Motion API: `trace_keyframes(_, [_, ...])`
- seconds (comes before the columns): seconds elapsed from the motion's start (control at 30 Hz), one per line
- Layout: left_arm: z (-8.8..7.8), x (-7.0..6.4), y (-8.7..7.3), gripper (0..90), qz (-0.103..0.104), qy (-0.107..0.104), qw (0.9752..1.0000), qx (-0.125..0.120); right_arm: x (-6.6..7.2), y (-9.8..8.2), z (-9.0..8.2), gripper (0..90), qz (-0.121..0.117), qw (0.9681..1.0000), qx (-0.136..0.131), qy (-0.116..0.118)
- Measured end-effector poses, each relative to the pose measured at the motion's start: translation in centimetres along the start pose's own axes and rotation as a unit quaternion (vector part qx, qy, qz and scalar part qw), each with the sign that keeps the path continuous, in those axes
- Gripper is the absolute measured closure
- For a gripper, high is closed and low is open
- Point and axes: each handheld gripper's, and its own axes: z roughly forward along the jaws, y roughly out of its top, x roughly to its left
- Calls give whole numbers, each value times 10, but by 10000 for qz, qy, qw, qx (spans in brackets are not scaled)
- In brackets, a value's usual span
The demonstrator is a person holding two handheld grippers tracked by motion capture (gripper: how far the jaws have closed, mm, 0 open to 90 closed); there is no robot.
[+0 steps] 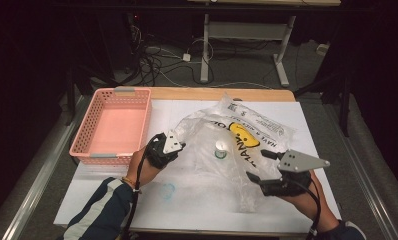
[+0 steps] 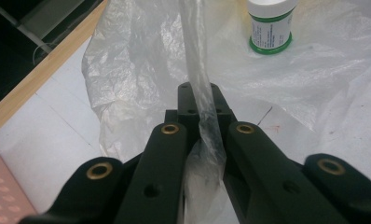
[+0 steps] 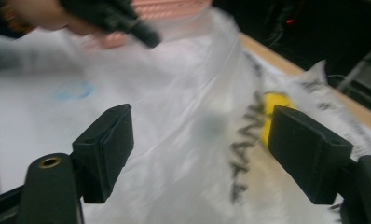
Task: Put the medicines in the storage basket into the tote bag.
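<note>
White tabletop (image 1: pixel 197 200) bears crinkled clear plastic bag (image 1: pixel 212 145).

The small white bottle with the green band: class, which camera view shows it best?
The left gripper view: the bottle stands upright, sharp and close, label visible. In the high view it is tiny inside the plastic bag. In the right gripper view it is a blurred smudge.

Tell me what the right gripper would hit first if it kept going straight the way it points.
Probably the plastic bag: the right gripper stands open with the clear film right ahead between its jaws. Depth is blurred, so how near is unclear.
</note>
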Motion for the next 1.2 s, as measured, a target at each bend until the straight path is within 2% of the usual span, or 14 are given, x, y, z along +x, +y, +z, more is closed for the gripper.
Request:
trace_keyframes(0.13, [2,-1,0,862,4,-8,10000,11,11,-20,0,169,-109,9991,321,237])
trace_keyframes(0.2, [3,-1,0,863,23,-13,10000,23,14,-37,8,158,-67,9969,660,418])
trace_keyframes(0.37, [4,-1,0,862,9,-35,10000,29,16,-53,23,161,-197,9925,1092,504])
trace_keyframes(0.43, [5,-1,0,863,0,-49,10000,28,12,-61,37,223,-201,9900,1307,499])
trace_keyframes(0.5, [5,0,-1,862,-10,-44,10000,23,10,-65,43,457,-288,9879,1464,429])
trace_keyframes(0.53, [5,1,-1,862,-26,-41,10000,13,10,-65,43,457,-288,9879,1464,429])
trace_keyframes(0.57, [4,1,-1,862,-42,-37,10000,11,7,-68,48,635,-237,9861,1602,371])
trace_keyframes(0.6, [4,2,-1,862,-26,-30,10000,22,5,-69,49,695,-206,9851,1684,270])
trace_keyframes(0.63, [5,2,-1,862,-14,-29,10000,40,5,-69,49,695,-206,9851,1684,270])
trace_keyframes(0.67, [5,2,-1,862,-10,-9,10000,46,5,-68,50,788,-208,9852,1690,207])
trace_keyframes(0.77, [3,2,-1,863,7,3,10000,-11,7,-62,45,871,-326,9878,1518,101])
trace_keyframes(0.93, [-7,2,2,863,11,40,9995,-327,6,-51,35,888,-354,9937,1065,-39])
trace_keyframes(0.97, [-9,2,3,863,10,28,9992,-388,5,-43,29,891,-364,9958,833,-85])
trace_keyframes(1.2, [-32,7,11,863,72,130,9974,-700,5,-19,10,894,-492,9983,204,-239])
